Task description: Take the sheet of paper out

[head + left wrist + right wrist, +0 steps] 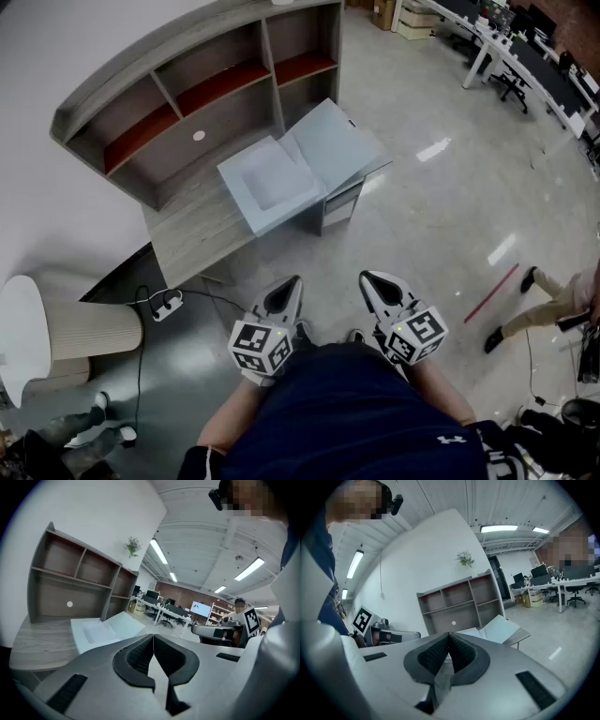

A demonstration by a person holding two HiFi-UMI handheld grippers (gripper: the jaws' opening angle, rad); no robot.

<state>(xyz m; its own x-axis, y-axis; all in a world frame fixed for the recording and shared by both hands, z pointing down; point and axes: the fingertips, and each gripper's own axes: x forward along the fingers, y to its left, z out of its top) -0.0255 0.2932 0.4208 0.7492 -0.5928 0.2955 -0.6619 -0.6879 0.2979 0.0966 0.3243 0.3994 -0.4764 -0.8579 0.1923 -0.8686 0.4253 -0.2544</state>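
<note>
A pale blue file box (pixel 298 167) lies open on the wooden desk (pixel 192 234), its lid (pixel 336 141) folded out to the right. A white sheet of paper (pixel 274 183) rests in its tray. Both grippers hover over the floor in front of the desk, well short of the box. My left gripper (pixel 292 282) is shut with nothing between its jaws, and so is my right gripper (pixel 368 278). The left gripper view has the box (pixel 101 631) beyond the shut jaws (pixel 153 637). In the right gripper view the box (pixel 497 630) lies past the shut tips (pixel 449 634).
A shelf hutch (pixel 187 84) stands along the back of the desk. A white and beige cylindrical bin (pixel 56 333) and a power strip (pixel 167 305) are on the floor at the left. A person (pixel 553 300) walks at the right, and office desks (pixel 525 56) stand farther back.
</note>
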